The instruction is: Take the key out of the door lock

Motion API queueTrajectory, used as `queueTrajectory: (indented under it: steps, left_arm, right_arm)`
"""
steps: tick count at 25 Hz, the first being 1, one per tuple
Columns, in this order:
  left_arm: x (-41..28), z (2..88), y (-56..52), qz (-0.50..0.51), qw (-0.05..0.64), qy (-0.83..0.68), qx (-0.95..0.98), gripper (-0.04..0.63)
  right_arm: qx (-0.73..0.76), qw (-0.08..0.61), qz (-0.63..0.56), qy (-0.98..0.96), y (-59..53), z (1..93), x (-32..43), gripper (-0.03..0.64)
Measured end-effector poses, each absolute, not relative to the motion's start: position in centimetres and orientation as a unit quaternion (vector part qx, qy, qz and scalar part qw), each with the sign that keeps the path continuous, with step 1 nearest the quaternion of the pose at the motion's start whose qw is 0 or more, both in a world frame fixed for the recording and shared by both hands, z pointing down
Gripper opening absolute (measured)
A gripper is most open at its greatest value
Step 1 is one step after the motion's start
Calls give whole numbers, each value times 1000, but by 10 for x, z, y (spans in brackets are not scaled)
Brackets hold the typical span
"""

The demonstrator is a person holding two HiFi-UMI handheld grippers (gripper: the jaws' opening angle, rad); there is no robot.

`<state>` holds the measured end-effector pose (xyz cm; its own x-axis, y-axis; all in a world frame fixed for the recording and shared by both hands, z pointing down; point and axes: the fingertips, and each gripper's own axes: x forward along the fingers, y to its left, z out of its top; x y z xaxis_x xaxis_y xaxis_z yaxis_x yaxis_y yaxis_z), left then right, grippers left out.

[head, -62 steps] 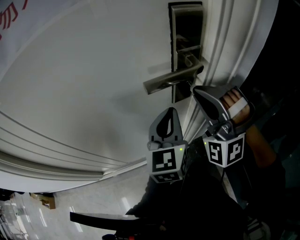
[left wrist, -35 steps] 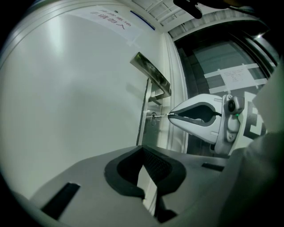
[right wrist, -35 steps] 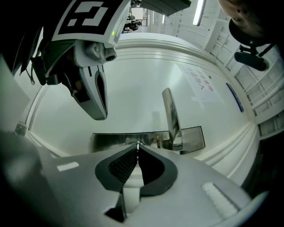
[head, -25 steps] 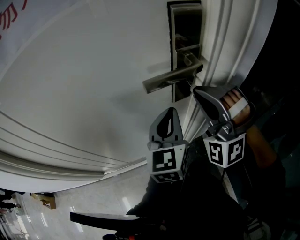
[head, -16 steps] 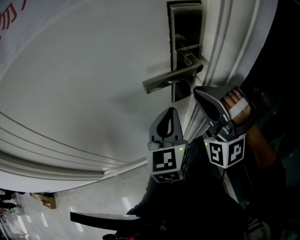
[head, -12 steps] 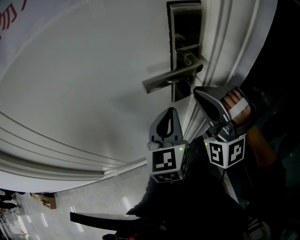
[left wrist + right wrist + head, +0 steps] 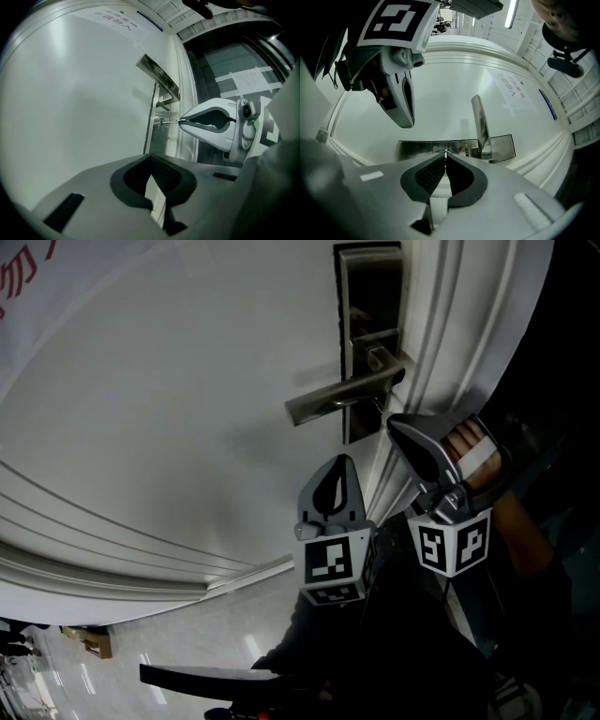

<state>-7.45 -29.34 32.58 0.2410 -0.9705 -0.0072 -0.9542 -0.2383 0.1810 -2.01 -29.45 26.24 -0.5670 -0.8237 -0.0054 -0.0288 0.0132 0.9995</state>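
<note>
Key (image 7: 169, 121): shaft apparently pointing straight into lock (image 7: 161, 123), square to door (image 7: 79, 93); right gripper (image 7: 446, 156) pinching its head. Left gripper (image 7: 151, 158): jaws pressing together, empty.

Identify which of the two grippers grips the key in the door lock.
The right gripper: its tips pinch the key at the lock, while the left gripper hangs shut and empty, clear of the lock.

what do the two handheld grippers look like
The left gripper and right gripper are pale grey plastic shells tapering to pointed tongs lined with black textured pads. Each carries a white cube with black square markers, the left cube and right cube, with a small green light beside it.
</note>
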Motion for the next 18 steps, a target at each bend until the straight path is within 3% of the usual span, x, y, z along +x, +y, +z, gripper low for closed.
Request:
queueTrajectory:
  steps: [18]
  left_arm:
    - [-74,328,-294,-57,74,-613,785,-2]
  right_arm:
    - [335,321,-618,-634,-292,262,-19,12]
